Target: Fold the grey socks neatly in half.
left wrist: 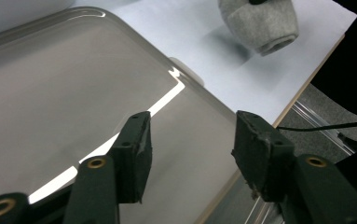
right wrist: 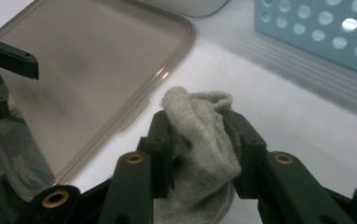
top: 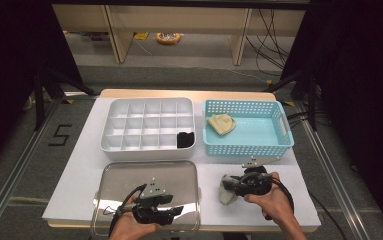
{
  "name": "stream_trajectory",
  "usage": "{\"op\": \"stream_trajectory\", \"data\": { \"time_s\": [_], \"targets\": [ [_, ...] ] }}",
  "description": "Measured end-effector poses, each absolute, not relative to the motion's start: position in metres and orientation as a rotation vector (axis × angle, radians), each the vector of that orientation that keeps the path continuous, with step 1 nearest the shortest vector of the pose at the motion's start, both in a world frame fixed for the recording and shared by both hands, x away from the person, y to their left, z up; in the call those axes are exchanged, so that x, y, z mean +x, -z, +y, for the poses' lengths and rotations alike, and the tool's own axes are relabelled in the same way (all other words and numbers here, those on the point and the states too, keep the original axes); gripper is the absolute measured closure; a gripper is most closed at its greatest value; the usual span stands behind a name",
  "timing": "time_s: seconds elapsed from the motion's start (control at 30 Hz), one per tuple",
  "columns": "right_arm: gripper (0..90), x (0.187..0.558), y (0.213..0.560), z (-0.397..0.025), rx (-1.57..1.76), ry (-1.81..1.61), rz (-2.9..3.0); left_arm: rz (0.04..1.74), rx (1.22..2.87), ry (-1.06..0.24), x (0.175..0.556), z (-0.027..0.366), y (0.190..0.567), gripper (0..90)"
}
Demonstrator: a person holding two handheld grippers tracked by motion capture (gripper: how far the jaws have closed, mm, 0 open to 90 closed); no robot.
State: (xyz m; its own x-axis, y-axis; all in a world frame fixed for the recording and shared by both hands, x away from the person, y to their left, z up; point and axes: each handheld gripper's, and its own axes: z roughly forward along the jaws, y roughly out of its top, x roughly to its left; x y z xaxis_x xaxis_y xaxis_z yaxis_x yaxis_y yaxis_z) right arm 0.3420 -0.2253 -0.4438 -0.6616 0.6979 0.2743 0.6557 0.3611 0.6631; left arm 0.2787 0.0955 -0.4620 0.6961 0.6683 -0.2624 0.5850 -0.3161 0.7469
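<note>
A rolled grey sock [top: 226, 192] lies on the white table just right of the metal tray [top: 129, 172]. My right gripper [top: 231, 182] is shut on it. In the right gripper view the grey sock [right wrist: 199, 135] bulges up between the two jaws of the right gripper [right wrist: 197, 140]. My left gripper [top: 178, 210] hovers over the tray's front right corner. Its jaws stand open with nothing between them, as the left gripper [left wrist: 192, 144] shows above the tray [left wrist: 50, 93]. The grey sock [left wrist: 262, 23] lies beyond the tray's corner there.
A white compartment box [top: 129, 107] stands behind the tray, with a black bundle [top: 185, 139] in its front right cell. To its right a light blue basket [top: 259, 145] holds a beige sock [top: 221, 124]. The table's front edge runs close under both hands.
</note>
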Motion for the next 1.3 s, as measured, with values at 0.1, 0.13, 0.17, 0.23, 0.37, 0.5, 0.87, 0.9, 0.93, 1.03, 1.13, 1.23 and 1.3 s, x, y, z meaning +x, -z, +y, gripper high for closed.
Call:
{"op": "stream_trajectory", "data": {
  "time_s": [0.1, 0.13, 0.17, 0.23, 0.37, 0.5, 0.87, 0.9, 0.93, 1.03, 1.13, 1.23, 1.3],
  "targets": [
    [66.2, 0.346, 0.442, -0.225, 1.228, -1.184, 2.530, 0.956, 2.034, -0.124, 0.279, 0.103, 0.463, 42.5],
    [66.2, 0.347, 0.440, -0.225, 1.232, -1.172, 2.527, 0.963, 2.038, -0.137, 0.278, 0.104, 0.463, 41.4],
    [66.2, 0.346, 0.439, -0.222, 1.263, -1.194, 2.523, 0.963, 2.034, -0.135, 0.278, 0.105, 0.464, 40.5],
    [66.2, 0.350, 0.437, -0.223, 1.208, -1.179, 2.515, 0.969, 2.045, -0.138, 0.276, 0.110, 0.466, 38.7],
    [66.2, 0.352, 0.431, -0.219, 1.233, -1.189, 2.516, 0.985, 2.033, -0.136, 0.274, 0.116, 0.467, 35.1],
    [66.1, 0.357, 0.426, -0.216, 1.172, -1.201, 2.503, 0.991, 2.032, -0.148, 0.272, 0.122, 0.466, 32.3],
    [66.0, 0.367, 0.420, -0.202, 1.124, -1.207, 2.490, 1.015, 2.017, -0.224, 0.264, 0.141, 0.464, 28.7],
    [66.0, 0.366, 0.419, -0.200, 1.138, -1.193, 2.495, 1.005, 2.007, -0.226, 0.264, 0.142, 0.464, 28.7],
    [65.9, 0.367, 0.418, -0.199, 1.130, -1.194, 2.505, 1.007, 2.001, -0.224, 0.263, 0.143, 0.464, 28.6],
    [65.9, 0.368, 0.417, -0.195, 1.141, -1.191, 2.512, 1.015, 2.007, -0.225, 0.262, 0.145, 0.465, 28.6],
    [65.8, 0.372, 0.417, -0.193, 1.098, -1.208, 2.527, 1.017, 1.997, -0.225, 0.261, 0.146, 0.466, 28.6],
    [65.8, 0.371, 0.415, -0.190, 1.130, -1.192, 2.516, 1.018, 2.012, -0.229, 0.260, 0.148, 0.465, 28.6],
    [65.8, 0.373, 0.415, -0.189, 1.119, -1.195, 2.511, 1.020, 2.011, -0.230, 0.259, 0.148, 0.466, 28.5]
  ]
}}
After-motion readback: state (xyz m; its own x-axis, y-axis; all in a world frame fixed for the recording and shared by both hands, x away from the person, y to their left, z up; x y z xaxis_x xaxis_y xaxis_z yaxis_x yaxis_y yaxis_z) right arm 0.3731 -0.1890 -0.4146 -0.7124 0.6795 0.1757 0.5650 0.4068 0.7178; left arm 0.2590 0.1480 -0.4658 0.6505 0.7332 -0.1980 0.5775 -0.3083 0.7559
